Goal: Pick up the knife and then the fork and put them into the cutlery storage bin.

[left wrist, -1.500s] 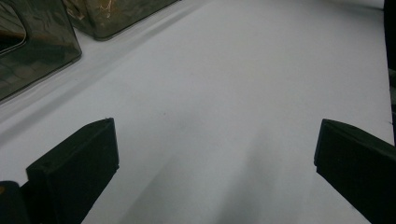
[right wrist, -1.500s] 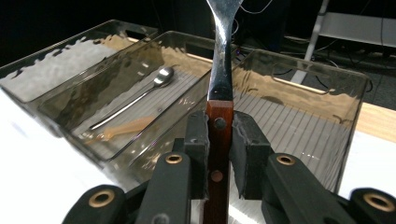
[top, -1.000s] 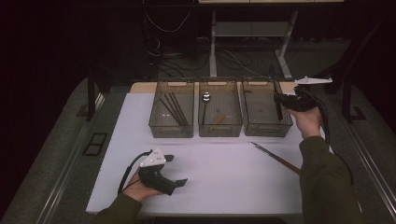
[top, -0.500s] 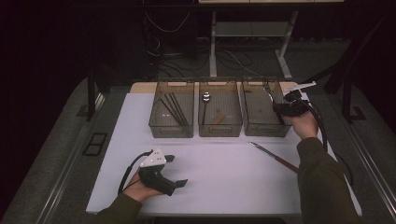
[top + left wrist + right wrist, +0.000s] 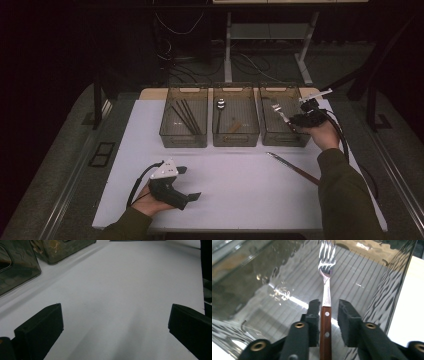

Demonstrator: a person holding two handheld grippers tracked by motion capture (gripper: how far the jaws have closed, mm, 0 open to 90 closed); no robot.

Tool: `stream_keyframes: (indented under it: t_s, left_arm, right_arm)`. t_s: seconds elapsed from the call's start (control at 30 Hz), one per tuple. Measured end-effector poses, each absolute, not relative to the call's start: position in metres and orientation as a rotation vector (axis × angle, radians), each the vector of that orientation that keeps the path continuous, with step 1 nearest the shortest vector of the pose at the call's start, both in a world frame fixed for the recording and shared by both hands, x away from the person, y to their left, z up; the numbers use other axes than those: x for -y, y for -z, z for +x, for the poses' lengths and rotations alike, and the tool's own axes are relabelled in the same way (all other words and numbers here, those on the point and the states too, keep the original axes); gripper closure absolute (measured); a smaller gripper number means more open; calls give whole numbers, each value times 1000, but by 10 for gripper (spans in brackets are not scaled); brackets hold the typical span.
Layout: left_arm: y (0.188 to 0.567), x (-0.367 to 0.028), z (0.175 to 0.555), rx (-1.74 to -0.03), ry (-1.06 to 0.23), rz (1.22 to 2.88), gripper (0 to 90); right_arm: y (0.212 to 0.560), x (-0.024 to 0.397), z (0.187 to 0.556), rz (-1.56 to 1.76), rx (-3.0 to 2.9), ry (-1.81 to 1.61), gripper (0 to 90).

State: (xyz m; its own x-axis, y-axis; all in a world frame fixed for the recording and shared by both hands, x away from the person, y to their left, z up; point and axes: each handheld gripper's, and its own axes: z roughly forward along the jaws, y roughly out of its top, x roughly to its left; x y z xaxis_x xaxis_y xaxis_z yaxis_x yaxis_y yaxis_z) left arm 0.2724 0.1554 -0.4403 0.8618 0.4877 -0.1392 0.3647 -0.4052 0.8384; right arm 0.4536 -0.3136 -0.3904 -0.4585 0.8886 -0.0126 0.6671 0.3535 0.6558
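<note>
Right gripper [image 5: 326, 306]: positioned over the rightmost bin [image 5: 296, 90], with the fork [image 5: 326, 277] lying between its jaws. The jaws have just been opening; a gap shows on the right side of the wooden handle, so the pads no longer clamp it. Fork tines point into the bin (handle end nearest the gripper). Left gripper [image 5: 187, 185]: rests on the white table [image 5: 240, 175], jaws spread wide with nothing between them. A knife [image 5: 292, 166] lies on the table near the right forearm

No writing, label, brand mark, number or sign can be read anywhere in these views. The smoky transparent plastic bins [image 5: 235, 122] along the far edge of the white tabletop [image 5: 240, 175] bear no legible marks.
</note>
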Motion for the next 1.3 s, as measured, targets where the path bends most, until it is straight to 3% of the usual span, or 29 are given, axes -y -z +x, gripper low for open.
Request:
stream_keyframes:
  t_s: [0.33,0.8,1.03,1.3]
  left_arm:
    - [441,-155,273,-626,-153,2038,0]
    - [441,-156,273,-622,-159,2056,0]
    - [441,-156,273,-619,-154,2060,0]
    - [441,-156,273,-618,-154,2069,0]
  right_arm:
    - [375,323,445,1401,-2202,-947,542]
    - [346,329,391,1295,-2191,-1202,445]
    - [352,322,362,1228,-2223,-1192,353]
    - [364,319,339,1184,-2314,-1140,330]
